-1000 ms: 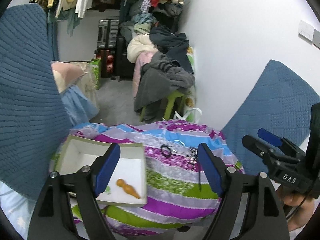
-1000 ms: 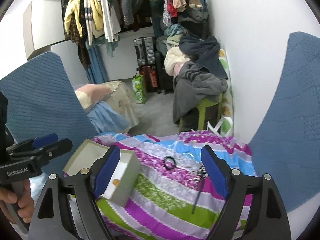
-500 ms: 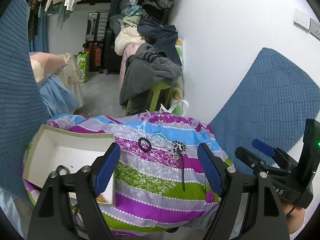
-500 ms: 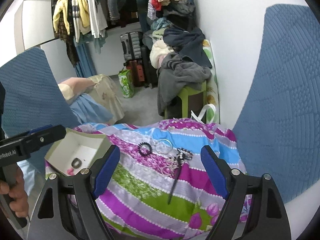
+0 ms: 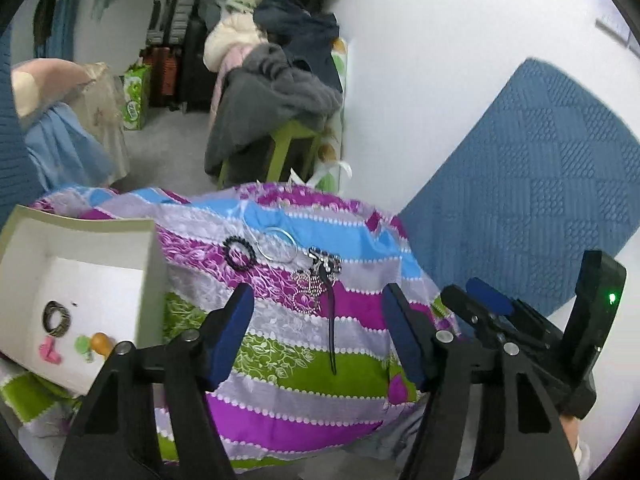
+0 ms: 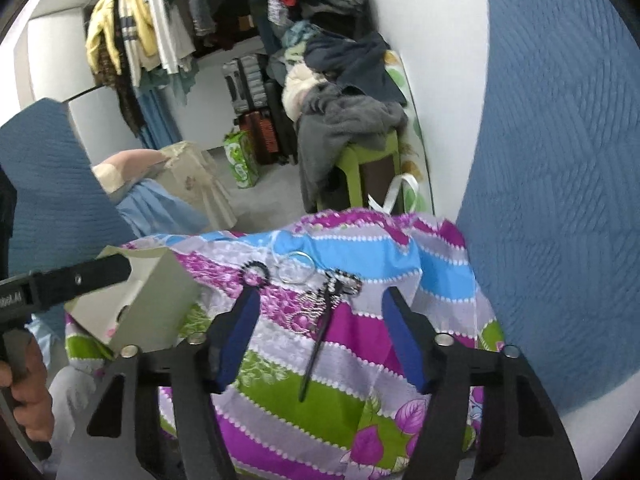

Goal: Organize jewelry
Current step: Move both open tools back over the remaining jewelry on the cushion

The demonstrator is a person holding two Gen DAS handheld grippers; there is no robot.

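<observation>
Jewelry lies on a striped purple, green and blue cloth [image 5: 280, 344]: a black beaded bracelet [image 5: 239, 253], a silver hoop [image 5: 277, 243], a beaded chain [image 5: 308, 288] and a long black hairpin [image 5: 331, 320]. They also show in the right wrist view, the bracelet [image 6: 254, 273], the hoop [image 6: 295, 267] and the hairpin [image 6: 316, 344]. A white box [image 5: 80, 280] at the left holds a black ring [image 5: 56, 318], pink and green bits and an orange piece. My left gripper [image 5: 318, 332] is open and empty, short of the jewelry. My right gripper [image 6: 320, 340] is open and empty over the hairpin.
A blue quilted cushion [image 5: 520, 184] leans on the white wall at the right. A green stool piled with clothes [image 5: 276, 92] stands behind the cloth. Suitcases and hanging clothes [image 6: 160, 36] fill the back. The other gripper shows at the right [image 5: 520, 328].
Both grippers have moved forward and lower toward the jewelry. The left view has swung right, so the box sits further left and its contents show. Both stay open.
</observation>
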